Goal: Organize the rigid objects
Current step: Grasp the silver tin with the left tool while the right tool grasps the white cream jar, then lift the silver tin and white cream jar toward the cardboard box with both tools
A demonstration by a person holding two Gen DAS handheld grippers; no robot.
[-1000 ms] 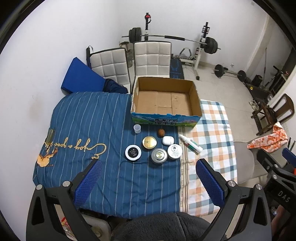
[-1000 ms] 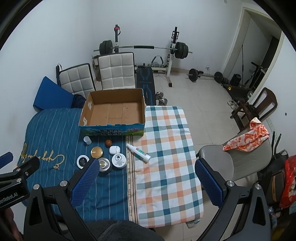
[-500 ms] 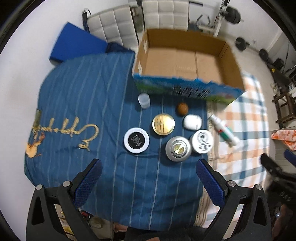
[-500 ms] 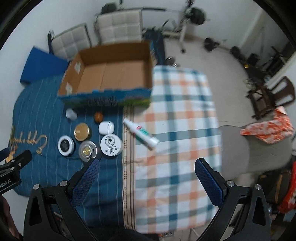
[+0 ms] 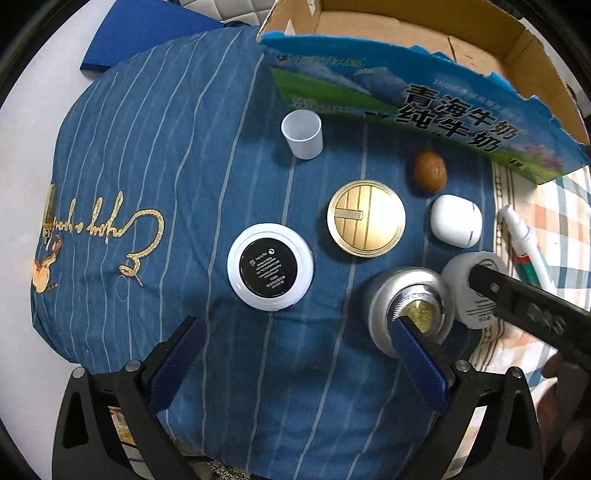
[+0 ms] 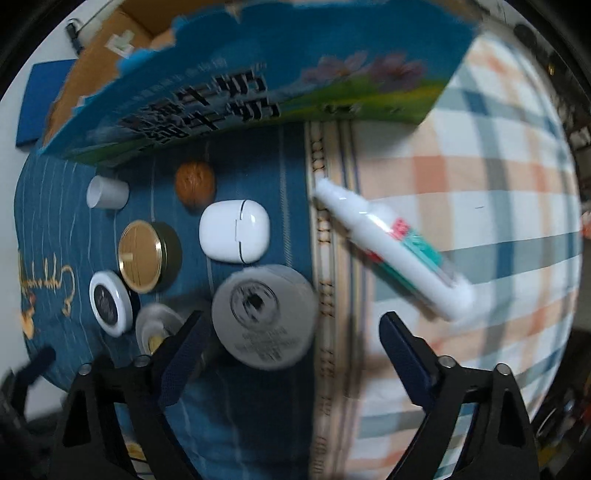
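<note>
Small items lie on a blue striped cloth before an open cardboard box (image 5: pixel 424 44): a white cup (image 5: pixel 302 134), a walnut (image 5: pixel 429 170), a gold-lidded tin (image 5: pixel 366 218), a white case (image 5: pixel 456 220), a black-and-white jar (image 5: pixel 270 266), a silver tin (image 5: pixel 410 312), a white jar (image 6: pixel 264 315) and a white tube (image 6: pixel 395 247). My left gripper (image 5: pixel 299 363) is open just below the black-and-white jar and silver tin. My right gripper (image 6: pixel 291 354) is open, low over the white jar.
The box's blue printed front wall (image 6: pixel 258 74) rises right behind the items. A checked cloth (image 6: pixel 480 184) covers the right part of the surface. A blue pad (image 5: pixel 147 33) lies beyond the far left edge.
Both grippers have dropped down and forward toward the items, which now fill the views. The right gripper has closed in on the white jar. Both stay open.
</note>
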